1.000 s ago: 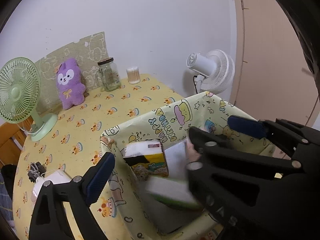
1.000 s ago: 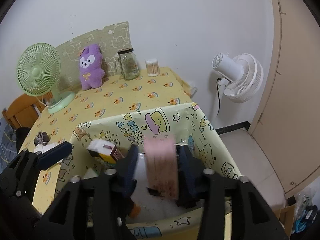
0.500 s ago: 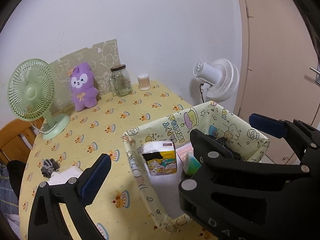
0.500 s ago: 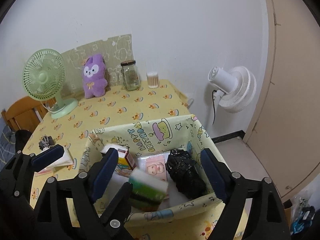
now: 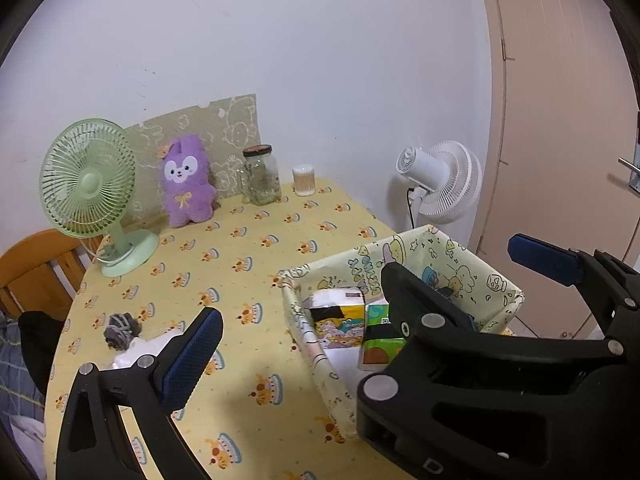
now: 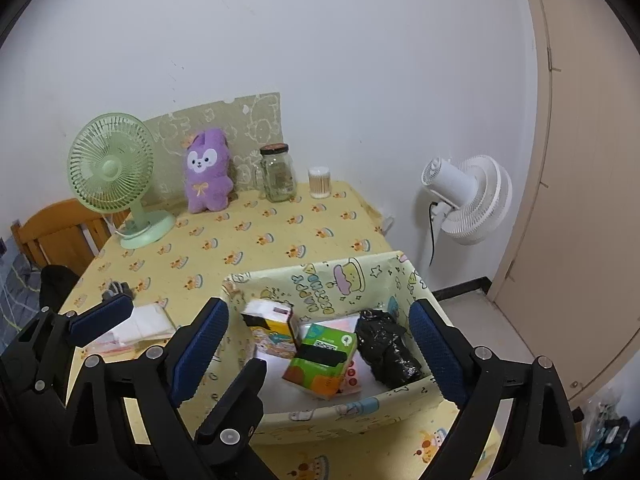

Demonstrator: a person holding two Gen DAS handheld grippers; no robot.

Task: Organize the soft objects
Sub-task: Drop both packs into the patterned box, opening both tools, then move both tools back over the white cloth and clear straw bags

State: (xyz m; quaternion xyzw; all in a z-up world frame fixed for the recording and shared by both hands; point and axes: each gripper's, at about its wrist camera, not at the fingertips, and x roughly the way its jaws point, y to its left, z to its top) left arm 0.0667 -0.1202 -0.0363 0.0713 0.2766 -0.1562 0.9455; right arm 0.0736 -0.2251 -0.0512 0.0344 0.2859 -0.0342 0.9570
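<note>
Closest to the right wrist camera, the right gripper point(image 6: 316, 340) has its blue pads far apart and its jaws are opening; nothing is pressed between them, though the fabric storage box point(image 6: 320, 280) lies below the gap. To its left, the left gripper point(image 6: 160, 316) is also spread wide and holds nothing.

Inside the box, near its front wall, a green and orange tissue pack point(image 6: 322, 360) lies tilted on a pink pack point(image 6: 352, 376). A crumpled black bag point(image 6: 386, 348) sits beside it on the right, against the right wall. A yellow cartoon tissue pack point(image 6: 272, 330) stands at the back left corner, with white tissue showing on its top. The box walls are soft and printed with cartoons, and the rim is open on all sides.

Left of the box, a white tissue packet point(image 6: 140, 324) lies flat on the yellow tablecloth point(image 6: 248, 248), with a grey hair tie point(image 5: 120, 328) just beyond it.

Beyond the box, the cloth is bare for a wide stretch. At the far edge, along the wall, stand a green fan point(image 6: 116, 172), a purple plush toy point(image 6: 206, 178), a glass jar point(image 6: 277, 174) and a cotton swab holder point(image 6: 319, 182). The table's right edge is near a white fan point(image 6: 468, 200) on the wall.
</note>
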